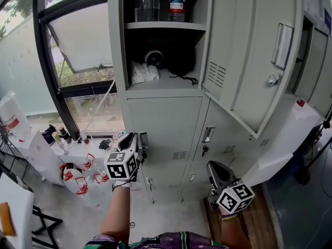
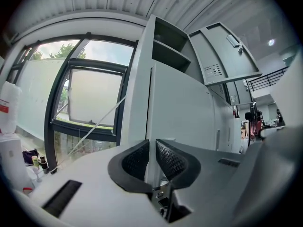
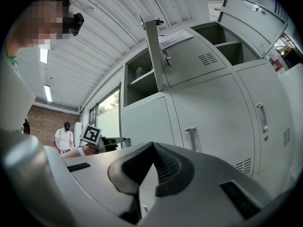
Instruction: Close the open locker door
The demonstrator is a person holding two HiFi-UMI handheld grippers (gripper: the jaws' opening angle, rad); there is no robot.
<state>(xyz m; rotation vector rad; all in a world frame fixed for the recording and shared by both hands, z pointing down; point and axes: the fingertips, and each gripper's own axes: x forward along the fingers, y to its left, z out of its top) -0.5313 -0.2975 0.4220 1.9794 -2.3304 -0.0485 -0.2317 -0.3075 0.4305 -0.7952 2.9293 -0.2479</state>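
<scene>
The grey locker bank (image 1: 166,123) fills the middle of the head view. Its open door (image 1: 249,61) hangs out from the upper right compartment toward me, handle (image 1: 282,45) on the outer face. That door also shows high up in the left gripper view as door (image 2: 222,51), and in the right gripper view as door (image 3: 189,63). My left gripper (image 1: 141,141) (image 2: 151,142) points at the lower locker front, well below the door; its pads stand a narrow gap apart with nothing between them. My right gripper (image 1: 213,167) (image 3: 152,144) is shut and empty, low by the lower doors.
The open compartment (image 1: 161,51) holds a water bottle (image 1: 177,4) on the shelf and dark and white items below. A window (image 1: 78,61) and a low white table (image 1: 46,149) with bottles stand left. A white board (image 1: 285,144) leans at right. A person (image 3: 65,138) stands far off.
</scene>
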